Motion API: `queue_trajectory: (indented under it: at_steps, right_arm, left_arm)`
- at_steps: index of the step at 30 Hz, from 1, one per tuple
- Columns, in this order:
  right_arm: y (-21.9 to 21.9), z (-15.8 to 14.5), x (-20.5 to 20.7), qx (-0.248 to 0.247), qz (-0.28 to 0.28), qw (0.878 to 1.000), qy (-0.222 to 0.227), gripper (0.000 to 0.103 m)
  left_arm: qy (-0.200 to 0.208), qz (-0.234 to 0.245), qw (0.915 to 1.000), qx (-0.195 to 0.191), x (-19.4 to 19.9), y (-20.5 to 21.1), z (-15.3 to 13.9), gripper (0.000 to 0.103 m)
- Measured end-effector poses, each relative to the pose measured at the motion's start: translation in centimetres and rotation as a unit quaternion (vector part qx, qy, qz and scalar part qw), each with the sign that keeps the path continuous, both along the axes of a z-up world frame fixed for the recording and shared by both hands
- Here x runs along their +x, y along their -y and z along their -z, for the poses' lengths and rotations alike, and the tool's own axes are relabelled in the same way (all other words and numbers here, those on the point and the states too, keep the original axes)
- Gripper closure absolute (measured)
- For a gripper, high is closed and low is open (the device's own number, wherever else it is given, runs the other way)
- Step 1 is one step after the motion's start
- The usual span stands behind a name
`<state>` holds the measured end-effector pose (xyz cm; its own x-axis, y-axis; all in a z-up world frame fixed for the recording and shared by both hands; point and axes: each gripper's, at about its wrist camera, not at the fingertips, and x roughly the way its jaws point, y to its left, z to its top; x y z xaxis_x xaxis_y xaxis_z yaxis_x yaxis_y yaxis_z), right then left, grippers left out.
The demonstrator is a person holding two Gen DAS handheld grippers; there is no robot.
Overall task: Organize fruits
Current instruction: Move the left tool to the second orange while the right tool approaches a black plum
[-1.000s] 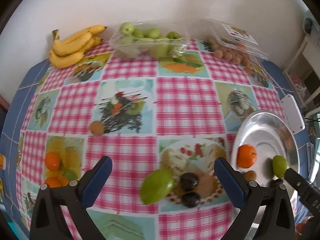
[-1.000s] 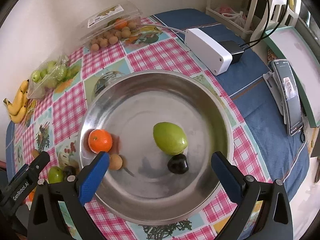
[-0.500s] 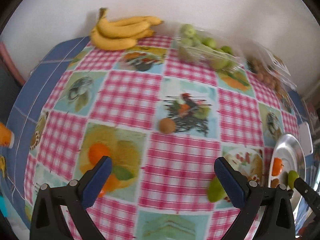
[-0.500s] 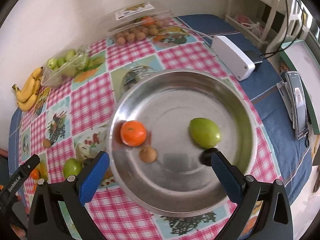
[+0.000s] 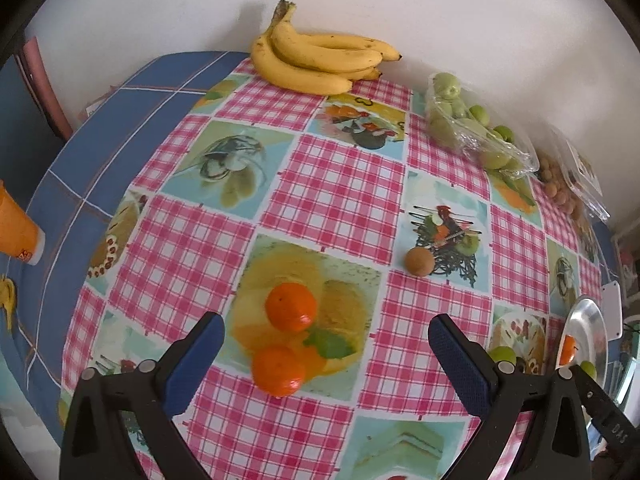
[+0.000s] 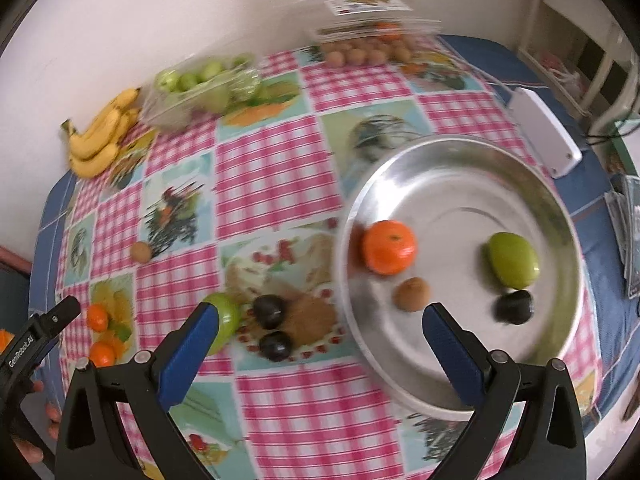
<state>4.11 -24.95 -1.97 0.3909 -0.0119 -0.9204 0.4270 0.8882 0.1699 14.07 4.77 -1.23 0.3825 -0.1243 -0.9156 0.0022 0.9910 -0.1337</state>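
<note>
Left gripper (image 5: 326,326): jaws wide apart, empty, poised above two oranges on the table.
Near orange (image 5: 278,369): between the blue fingers, on a printed fruit picture of the checked tablecloth (image 5: 332,196).
Far orange (image 5: 291,306): just beyond the near one, almost touching it.
Brown round fruit (image 5: 419,261): alone on the cloth, right of the oranges and well apart from them.
Bananas (image 5: 320,60): a bunch at the far edge of the table, against the wall.
Bag of green fruit (image 5: 476,130): clear plastic, right of the bananas.
Right gripper (image 6: 320,320): jaws spread open, holding nothing, above the cloth at the left rim of the metal tray.
Metal tray (image 6: 448,184): round and shiny (the view is motion-blurred), on the right part of the table.
In the tray: an orange (image 6: 389,246), a small brown fruit (image 6: 411,294), a green mango (image 6: 513,260) and a dark plum (image 6: 514,307) touching the mango's near side.
Beside the tray, on the cloth: a green fruit (image 6: 226,320) partly behind the right gripper's left finger, and two dark plums (image 6: 269,311) just right of it.
Clear box of small brown fruit (image 6: 366,42): at the far edge.
White box (image 6: 544,136): beyond the tray, on the blue cloth.
</note>
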Motion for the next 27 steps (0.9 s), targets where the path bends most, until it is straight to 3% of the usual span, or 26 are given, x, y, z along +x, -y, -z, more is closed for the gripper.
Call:
queue_trajectory:
  at_steps: [8, 18, 21, 25, 27]
  right_arm:
    - [-2.0, 0.7, 0.5, 0.025, -0.024, 0.999, 0.002, 0.001]
    - [-3.6, 3.0, 0.0, 0.003, -0.05, 0.998, -0.035, 0.002]
    - [-3.8, 3.2, 0.0, -0.001, -0.059, 0.998, -0.034, 0.009]
    - [-3.8, 3.9, 0.0, -0.003, -0.068, 0.997, -0.049, 0.032]
    - [-3.7, 4.3, 0.1, -0.005, -0.068, 0.996, -0.056, 0.038]
  left_arm:
    - [-0.017, -0.005, 0.9998, 0.003, -0.5, -1.0, 0.8, 0.0]
    - [-0.051, -0.009, 0.9987, -0.003, -1.0, -1.3, 3.2, 0.001]
    - [-0.053, -0.007, 0.9985, -0.005, -1.0, -1.7, 3.5, 0.002]
    - [-0.058, -0.011, 0.9982, -0.006, -0.8, -2.2, 3.9, 0.01]
    - [-0.063, -0.013, 0.9979, -0.006, -0.7, -2.5, 4.2, 0.013]
